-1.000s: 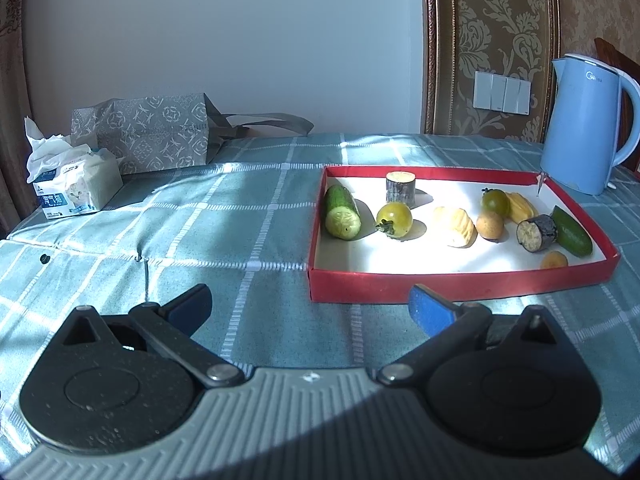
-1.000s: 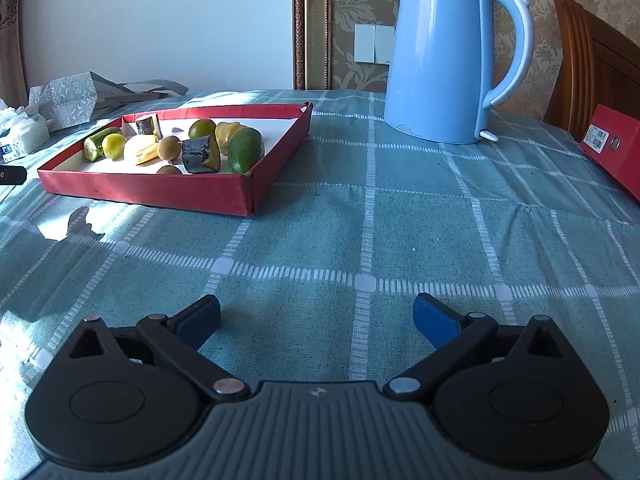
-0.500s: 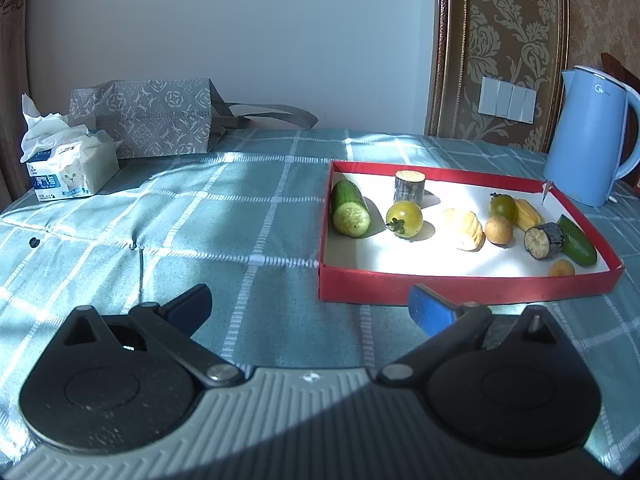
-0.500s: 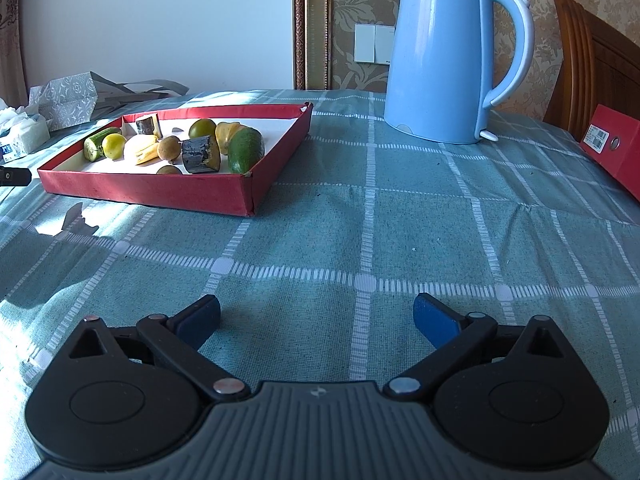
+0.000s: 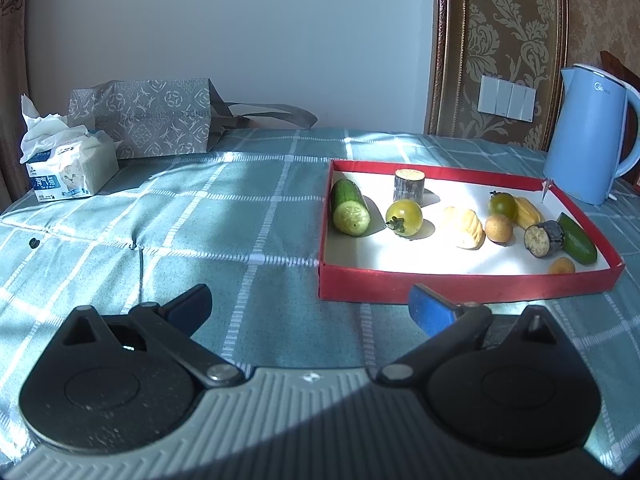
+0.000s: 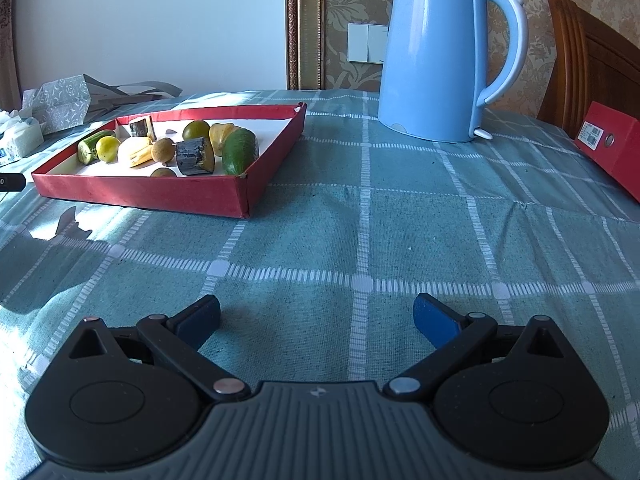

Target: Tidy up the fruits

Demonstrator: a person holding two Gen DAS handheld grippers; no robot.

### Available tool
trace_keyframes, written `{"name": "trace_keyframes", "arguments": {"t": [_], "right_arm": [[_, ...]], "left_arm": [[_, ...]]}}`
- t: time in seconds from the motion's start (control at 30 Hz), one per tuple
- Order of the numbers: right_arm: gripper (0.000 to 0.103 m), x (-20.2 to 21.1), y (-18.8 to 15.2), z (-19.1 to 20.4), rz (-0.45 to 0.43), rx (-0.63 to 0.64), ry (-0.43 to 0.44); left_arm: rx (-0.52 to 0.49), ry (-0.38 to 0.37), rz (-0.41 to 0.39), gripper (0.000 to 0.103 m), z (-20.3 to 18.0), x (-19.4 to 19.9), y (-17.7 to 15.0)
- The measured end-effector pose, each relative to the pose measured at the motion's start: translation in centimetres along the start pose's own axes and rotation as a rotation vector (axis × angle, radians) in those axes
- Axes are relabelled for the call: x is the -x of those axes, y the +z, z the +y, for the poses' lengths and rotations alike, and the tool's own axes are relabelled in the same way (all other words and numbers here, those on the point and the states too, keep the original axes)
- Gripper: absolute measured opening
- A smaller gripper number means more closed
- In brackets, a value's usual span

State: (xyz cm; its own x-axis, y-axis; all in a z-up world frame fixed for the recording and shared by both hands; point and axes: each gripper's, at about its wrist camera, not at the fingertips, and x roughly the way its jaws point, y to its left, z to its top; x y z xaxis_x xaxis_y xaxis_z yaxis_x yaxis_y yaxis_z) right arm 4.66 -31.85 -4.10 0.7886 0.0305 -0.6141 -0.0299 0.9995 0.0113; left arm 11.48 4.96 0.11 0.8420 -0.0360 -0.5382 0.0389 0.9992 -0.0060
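A red tray [image 5: 460, 286] with a white floor holds several fruits and vegetables: a cut cucumber [image 5: 349, 208], a green tomato [image 5: 404, 217], a yellow starfruit piece [image 5: 466, 227], an eggplant chunk [image 5: 544, 239] and a green avocado [image 5: 577, 243]. My left gripper [image 5: 310, 306] is open and empty, just in front of the tray's near left corner. My right gripper [image 6: 317, 316] is open and empty above bare tablecloth, well right of the tray [image 6: 140, 196]. The fruits show there too, with the avocado [image 6: 239, 150] nearest.
A blue kettle [image 6: 436, 56] stands behind the tray's right end, also in the left wrist view [image 5: 588, 136]. A tissue pack [image 5: 68, 168] and a grey patterned bag [image 5: 156, 120] sit at the far left. A red box [image 6: 612, 142] and a wooden chair [image 6: 592, 64] are at the right edge.
The left gripper has drawn back and shifted left, so the tray sits further right and smaller in its view. The right gripper has not moved.
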Motion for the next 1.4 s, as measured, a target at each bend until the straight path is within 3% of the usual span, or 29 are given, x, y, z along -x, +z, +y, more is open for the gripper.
{"name": "trace_keyframes", "arguments": {"t": [0.4, 1.4], "right_arm": [[0.103, 1.3, -0.2, 1.5, -0.026, -0.075, -0.023], [0.103, 1.0, -0.8, 3.6, -0.015, -0.045, -0.016]], "left_arm": [[-0.006, 0.011, 0.002, 0.103, -0.1, -0.1, -0.1], [-0.013, 0.016, 0.018, 0.103, -0.1, -0.4, -0.2]]}}
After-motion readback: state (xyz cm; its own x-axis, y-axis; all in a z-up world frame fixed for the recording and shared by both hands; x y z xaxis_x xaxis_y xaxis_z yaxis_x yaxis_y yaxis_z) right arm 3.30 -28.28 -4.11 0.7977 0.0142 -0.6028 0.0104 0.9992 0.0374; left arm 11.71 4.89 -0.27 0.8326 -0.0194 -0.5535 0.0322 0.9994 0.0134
